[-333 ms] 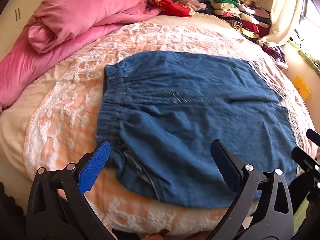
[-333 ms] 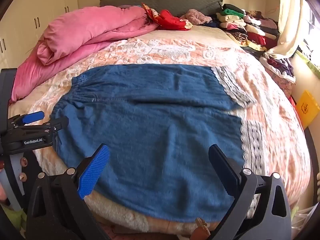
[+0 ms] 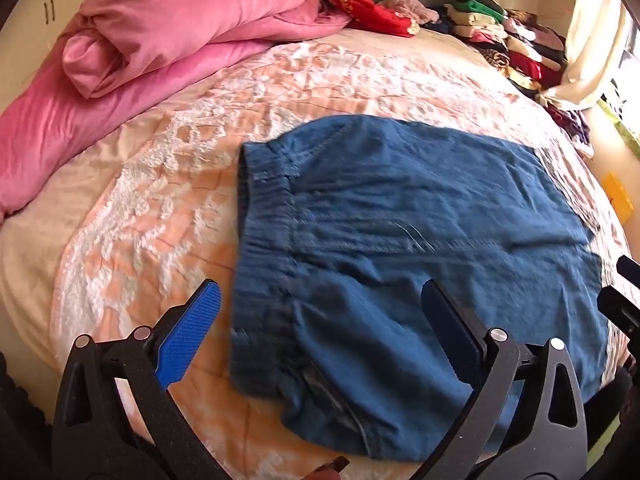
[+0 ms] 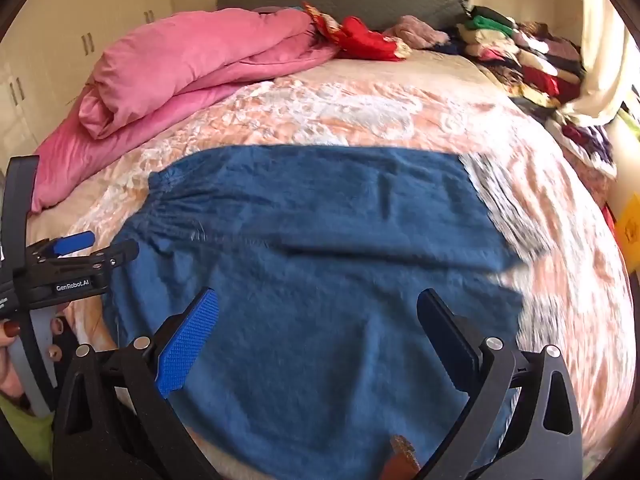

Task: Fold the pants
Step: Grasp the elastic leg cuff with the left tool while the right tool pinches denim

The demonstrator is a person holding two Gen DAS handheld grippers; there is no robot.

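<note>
Pants near hem hidden by gripper bodies, bedspread motion-blurred

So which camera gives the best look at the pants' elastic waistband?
The left wrist view: the waistband of the pants lies near the middle, its gathers and stitching clear. The right wrist view shows the waistband only far left, small and blurred, beside the left gripper.
</note>
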